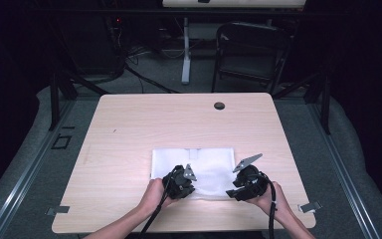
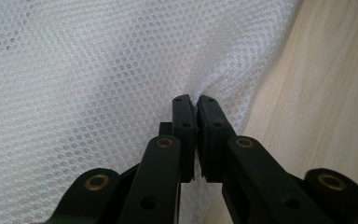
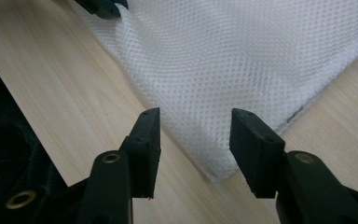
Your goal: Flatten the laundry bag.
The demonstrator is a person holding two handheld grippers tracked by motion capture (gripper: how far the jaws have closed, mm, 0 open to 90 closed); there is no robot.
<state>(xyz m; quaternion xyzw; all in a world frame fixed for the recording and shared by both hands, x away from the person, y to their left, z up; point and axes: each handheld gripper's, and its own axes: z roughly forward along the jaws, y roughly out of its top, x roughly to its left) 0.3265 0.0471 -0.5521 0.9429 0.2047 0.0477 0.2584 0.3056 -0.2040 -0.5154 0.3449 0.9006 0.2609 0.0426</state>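
Nearest the high camera, two forearms come in from the bottom edge, each hand holding a black two-jaw tool over the near part of a pale wooden table (image 1: 129,129). On that table lies a white mesh cloth (image 1: 204,164), spread flat as a rectangle close to the near edge and roughly midway across the table's width. At the cloth's near left edge sits the left gripper (image 1: 179,181); its own view shows the two black jaws (image 2: 195,116) pressed together with a pinch of the mesh (image 2: 98,70) caught between them, the fabric puckering into folds at the tips, and bare wood beside it. Over the cloth's near right corner sits the right gripper (image 1: 246,183), with its grey three-cornered plate tilted upward. In its own view the jaws (image 3: 196,140) stand partly apart, one on each side of the cloth's corner (image 3: 242,70), which lies flat on the wood between them; the pads do not press on the fabric. Far off at the top of that view, the other gripper's black tip rests on the cloth's edge. Beyond the table, a dark folding chair (image 1: 251,50) stands on the grey floor.
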